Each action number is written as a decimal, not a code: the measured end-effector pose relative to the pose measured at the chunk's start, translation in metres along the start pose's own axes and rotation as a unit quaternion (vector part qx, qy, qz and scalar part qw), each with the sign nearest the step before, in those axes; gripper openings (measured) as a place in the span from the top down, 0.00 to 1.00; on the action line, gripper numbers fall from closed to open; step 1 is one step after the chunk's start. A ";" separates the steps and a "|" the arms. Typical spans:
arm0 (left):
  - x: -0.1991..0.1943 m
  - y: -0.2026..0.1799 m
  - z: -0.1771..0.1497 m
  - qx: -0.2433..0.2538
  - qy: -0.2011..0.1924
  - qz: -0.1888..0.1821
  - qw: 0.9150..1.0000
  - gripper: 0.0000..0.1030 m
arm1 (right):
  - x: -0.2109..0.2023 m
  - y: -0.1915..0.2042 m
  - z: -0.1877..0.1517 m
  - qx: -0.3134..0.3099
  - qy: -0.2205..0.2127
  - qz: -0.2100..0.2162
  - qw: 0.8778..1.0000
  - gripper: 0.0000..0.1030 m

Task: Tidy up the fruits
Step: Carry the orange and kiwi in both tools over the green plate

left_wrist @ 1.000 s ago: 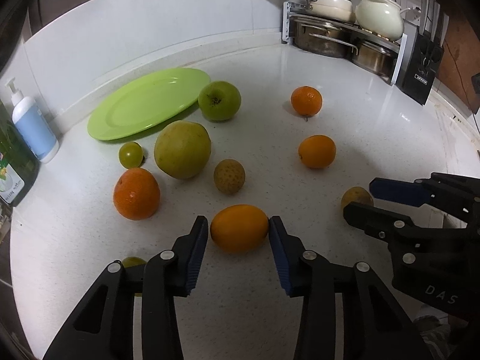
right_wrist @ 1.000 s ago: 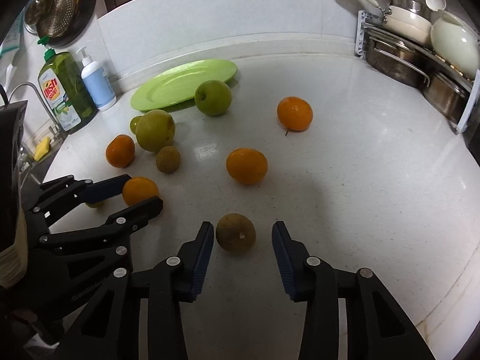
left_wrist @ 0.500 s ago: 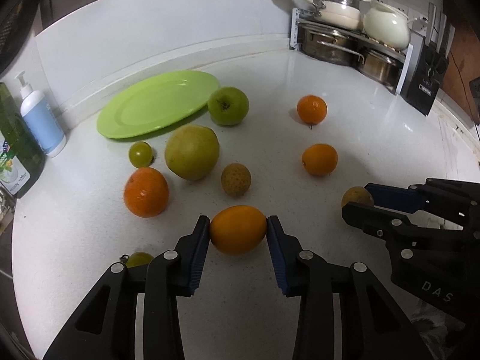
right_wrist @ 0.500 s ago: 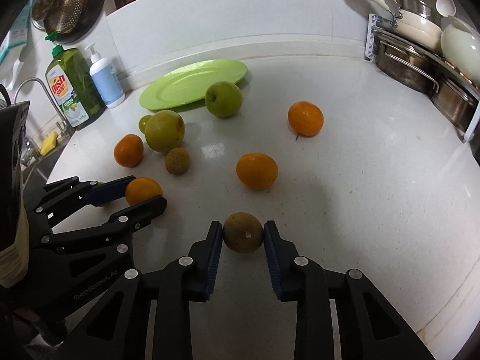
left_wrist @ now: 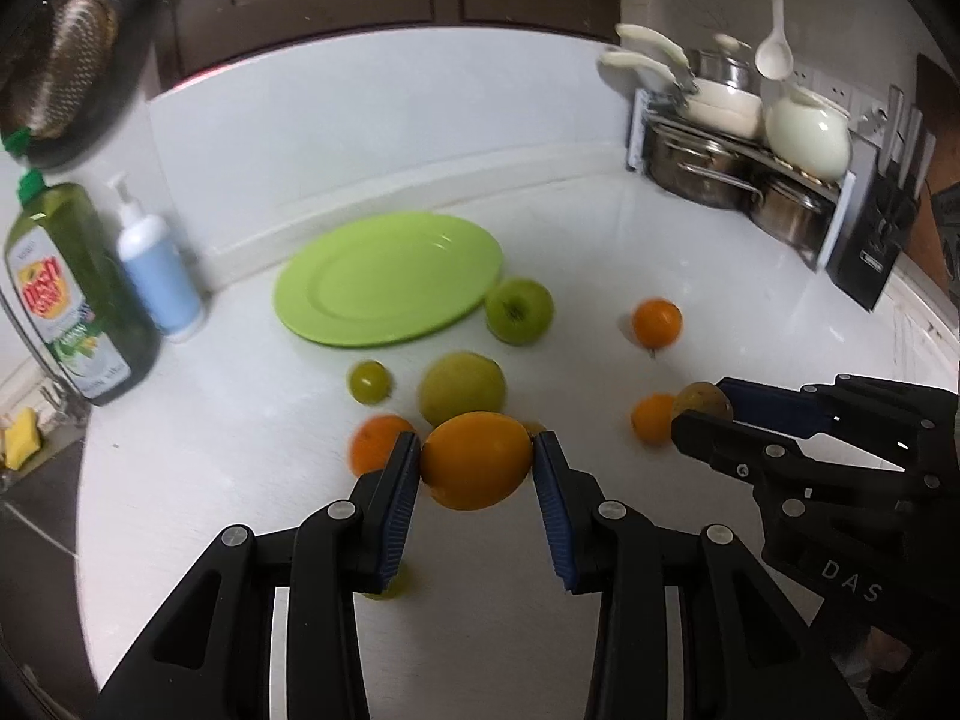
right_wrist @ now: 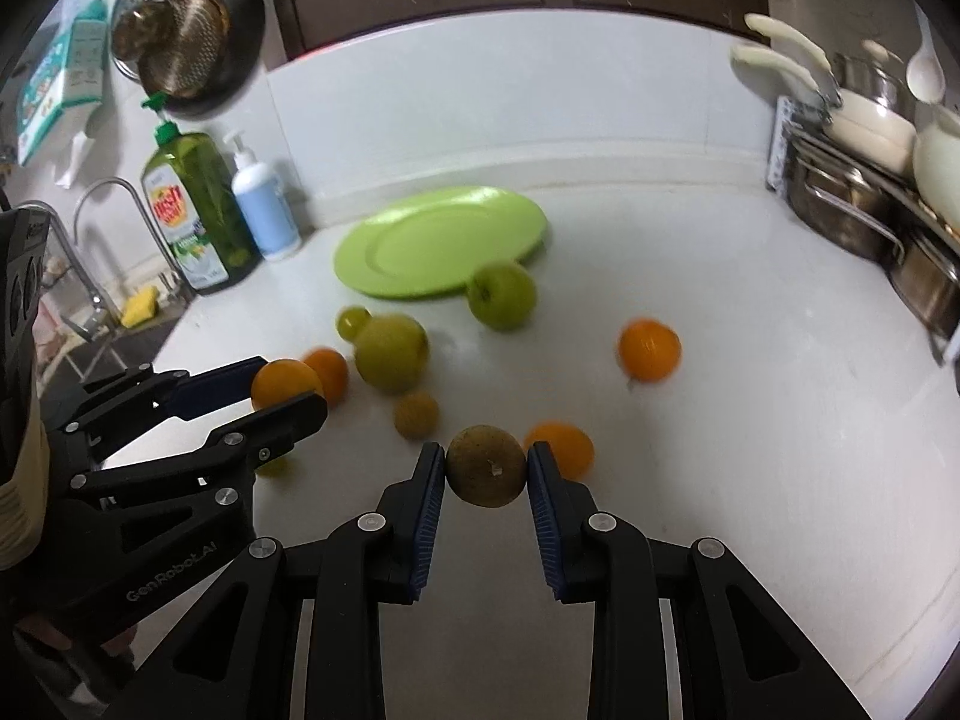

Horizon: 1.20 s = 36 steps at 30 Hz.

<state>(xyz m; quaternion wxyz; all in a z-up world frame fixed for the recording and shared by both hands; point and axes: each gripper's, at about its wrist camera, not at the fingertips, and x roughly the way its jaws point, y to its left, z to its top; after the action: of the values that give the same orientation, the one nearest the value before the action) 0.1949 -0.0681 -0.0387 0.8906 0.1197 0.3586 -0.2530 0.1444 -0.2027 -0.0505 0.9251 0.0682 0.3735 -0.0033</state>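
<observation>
My left gripper [left_wrist: 475,468] is shut on a large orange fruit [left_wrist: 477,461] and holds it above the white counter. My right gripper [right_wrist: 486,471] is shut on a brown round fruit [right_wrist: 486,465], also lifted. Each gripper shows in the other view: the right one [left_wrist: 699,405], the left one [right_wrist: 282,387]. A green plate [left_wrist: 387,276] lies at the back. On the counter lie a green apple [left_wrist: 519,311], a yellow-green pear [left_wrist: 461,385], a small green fruit [left_wrist: 369,382], oranges [left_wrist: 657,322] and a small brown fruit [right_wrist: 416,414].
A green dish-soap bottle [left_wrist: 66,294] and a white-blue pump bottle [left_wrist: 157,276] stand at the back left beside a sink tap [right_wrist: 114,222]. A rack of pots [left_wrist: 738,168] and a black knife block [left_wrist: 876,252] stand at the back right.
Both grippers closed on their fruits, the left on the orange fruit and the right on the brown one, then rose from the counter; the views now look higher and further back.
</observation>
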 end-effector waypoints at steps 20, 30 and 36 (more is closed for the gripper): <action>0.003 0.057 0.072 -0.033 -0.046 0.046 0.997 0.63 | 0.023 0.030 0.102 -0.054 -0.060 0.048 0.996 0.71; 0.057 0.082 0.103 -0.038 -0.023 0.040 0.998 0.63 | 0.086 0.019 0.147 -0.057 -0.020 0.050 0.997 0.71; 0.099 0.100 0.110 -0.049 0.009 0.030 0.998 0.63 | 0.135 0.010 0.165 -0.040 0.019 0.043 0.998 0.71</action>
<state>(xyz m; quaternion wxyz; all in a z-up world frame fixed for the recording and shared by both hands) 0.3730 -0.0629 -0.0264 0.8994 0.0889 0.3744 -0.2074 0.3559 -0.2084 -0.0252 0.9190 0.0470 0.3879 0.0525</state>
